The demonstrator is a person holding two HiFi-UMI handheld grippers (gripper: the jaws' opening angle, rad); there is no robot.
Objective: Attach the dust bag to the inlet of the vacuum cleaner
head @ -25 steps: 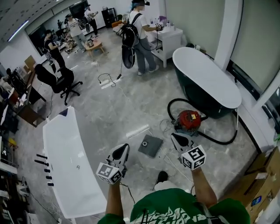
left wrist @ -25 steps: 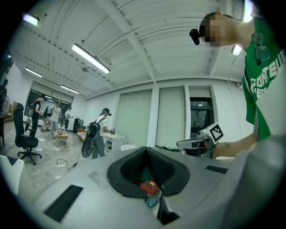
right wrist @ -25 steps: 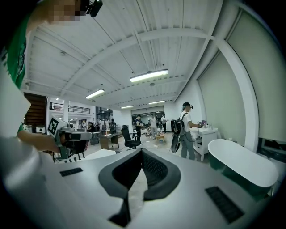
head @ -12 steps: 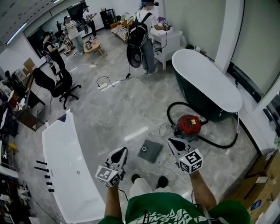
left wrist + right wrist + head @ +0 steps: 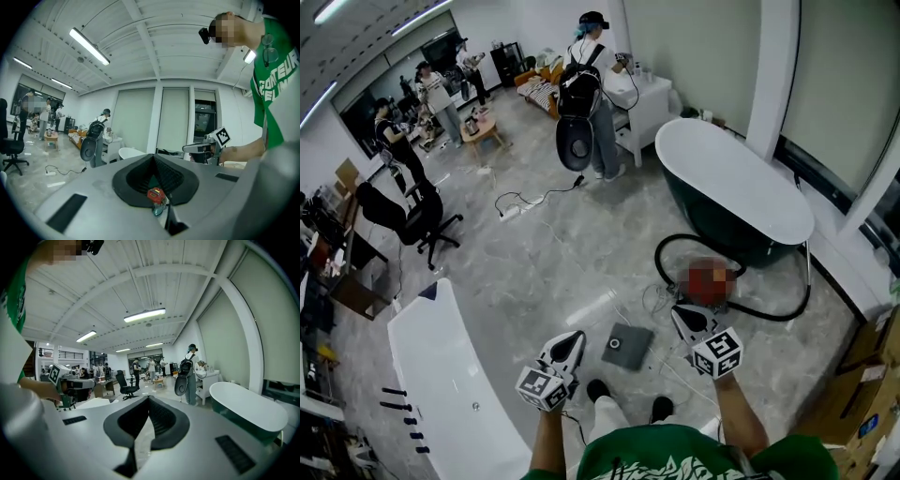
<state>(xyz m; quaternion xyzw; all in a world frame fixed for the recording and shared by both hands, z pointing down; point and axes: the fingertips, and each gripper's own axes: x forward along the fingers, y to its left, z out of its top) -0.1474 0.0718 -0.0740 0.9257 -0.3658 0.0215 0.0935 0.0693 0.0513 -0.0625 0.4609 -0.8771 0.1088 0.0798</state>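
Dust bag [image 5: 627, 345] on floor [image 5: 544, 262], bottom centre. Vacuum [image 5: 710, 281], prob. the blurred patch, to its upper right. Bathtub [image 5: 741, 173] behind vacuum; 2nd tub [image 5: 441, 366] lower left.

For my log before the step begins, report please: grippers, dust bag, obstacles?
Left gripper, right gripper: both shut, empty. Dust bag flat on floor, apart from vacuum cleaner. Nothing covers it.

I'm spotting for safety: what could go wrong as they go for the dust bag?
Tripping: loose cords and the black hose lie on the floor beside the vacuum cleaner, near the feet.
Fumbled pickup: the dust bag lies flat on the floor, and both left tool and right tool are shut, so a pinch may slip.
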